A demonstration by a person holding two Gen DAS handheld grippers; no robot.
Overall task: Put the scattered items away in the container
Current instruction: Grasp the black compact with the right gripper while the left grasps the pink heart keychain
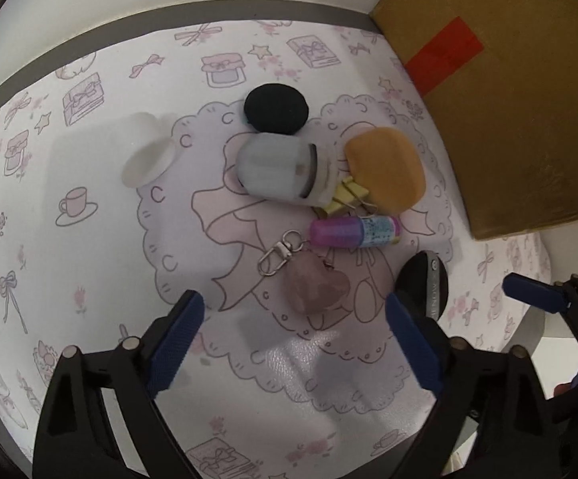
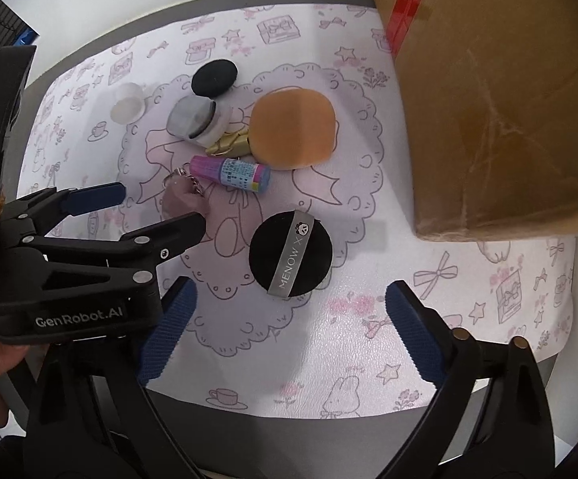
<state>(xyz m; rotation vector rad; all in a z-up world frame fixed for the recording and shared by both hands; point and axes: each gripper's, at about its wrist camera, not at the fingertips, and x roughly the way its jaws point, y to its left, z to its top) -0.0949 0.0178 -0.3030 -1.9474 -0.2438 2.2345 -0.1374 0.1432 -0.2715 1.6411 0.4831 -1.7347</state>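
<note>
Scattered items lie on a pink patterned mat point(image 1: 89, 239). My left gripper point(image 1: 295, 343) is open, its fingers either side of a pink heart keychain point(image 1: 317, 287) just ahead of it. Beyond lie a purple tube point(image 1: 355, 231), a yellow binder clip point(image 1: 345, 199), a grey-white jar point(image 1: 285, 169) on its side, an orange puff point(image 1: 386, 169) and a black puff point(image 1: 276, 109). My right gripper point(image 2: 291, 335) is open, just short of a black MENOW puff point(image 2: 291, 253). The cardboard box point(image 2: 508, 99) stands at the right; its opening is hidden.
A white lid point(image 1: 147, 157) lies apart at the mat's left. The left gripper point(image 2: 145, 209) crosses the left side of the right wrist view, with a hand below it. A grey table edge point(image 1: 169, 20) and a white wall run behind the mat.
</note>
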